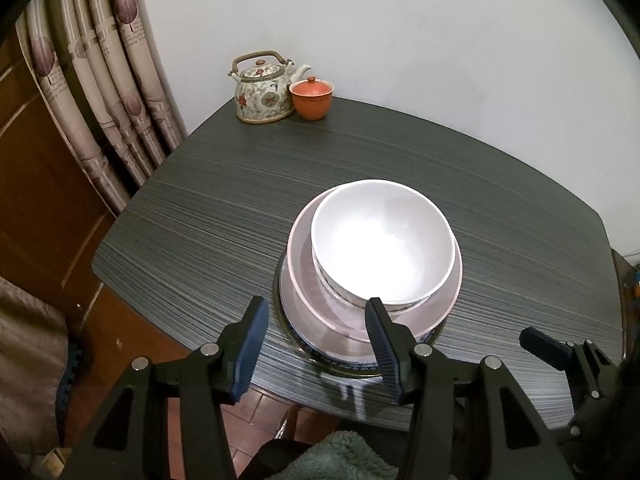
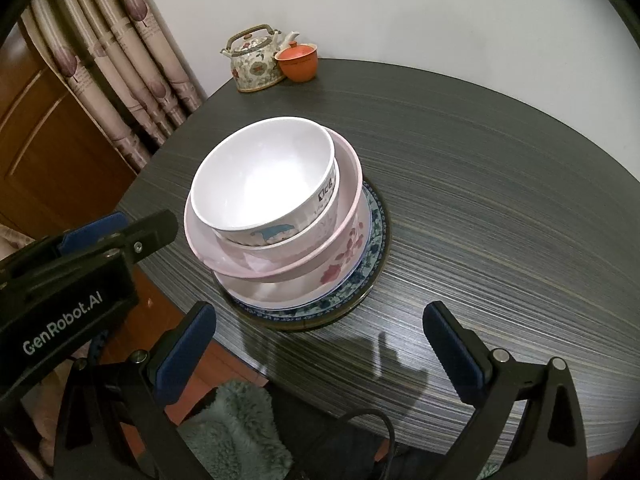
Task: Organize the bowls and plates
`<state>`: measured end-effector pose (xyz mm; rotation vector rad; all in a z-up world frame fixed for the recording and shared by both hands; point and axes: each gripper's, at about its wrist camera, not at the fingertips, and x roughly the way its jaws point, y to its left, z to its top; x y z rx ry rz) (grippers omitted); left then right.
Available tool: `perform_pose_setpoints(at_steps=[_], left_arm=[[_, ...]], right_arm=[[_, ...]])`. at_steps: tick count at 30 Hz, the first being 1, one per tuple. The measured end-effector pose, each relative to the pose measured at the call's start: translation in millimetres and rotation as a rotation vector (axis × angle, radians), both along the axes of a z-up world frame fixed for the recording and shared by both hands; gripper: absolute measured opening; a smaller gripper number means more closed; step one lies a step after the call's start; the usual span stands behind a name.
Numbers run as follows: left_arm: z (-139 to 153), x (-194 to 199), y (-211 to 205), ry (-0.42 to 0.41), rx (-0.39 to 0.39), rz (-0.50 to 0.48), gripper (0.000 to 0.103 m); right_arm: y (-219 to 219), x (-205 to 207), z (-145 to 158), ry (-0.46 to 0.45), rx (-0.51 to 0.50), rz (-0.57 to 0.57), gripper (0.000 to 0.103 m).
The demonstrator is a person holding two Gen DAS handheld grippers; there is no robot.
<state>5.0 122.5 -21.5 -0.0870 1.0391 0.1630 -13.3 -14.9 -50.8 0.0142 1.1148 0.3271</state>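
Near the front edge of the dark table (image 2: 500, 184) stands one stack of dishes. On top sits a white bowl (image 2: 264, 176). It rests inside a wider pink bowl (image 2: 340, 248), which leans a little to one side. Under that lies a white plate (image 2: 276, 294), then a blue patterned plate (image 2: 374, 232) at the bottom.

These look hard, smooth and easy to break, so I think they could slip or chip. The leaning stack may wobble. A rim looks like the best place to pinch, one dish at a time.

The left claw (image 1: 316, 336) is open and holds nothing, right by the stack. The right claw (image 2: 320, 352) is wide open and empty too.

A teapot (image 2: 256, 62) and an orange cup (image 2: 297, 62) stand far back.
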Motion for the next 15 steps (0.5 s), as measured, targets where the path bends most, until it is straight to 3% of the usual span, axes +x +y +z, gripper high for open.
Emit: perform_pose_setpoints(at_steps=[15], left_arm=[[-3.0,0.3,1.3,0.003,-0.016,0.001,0.051]], right_arm=[[-0.2,-0.9,-1.3,-0.003,-0.004,0.004,0.103]])
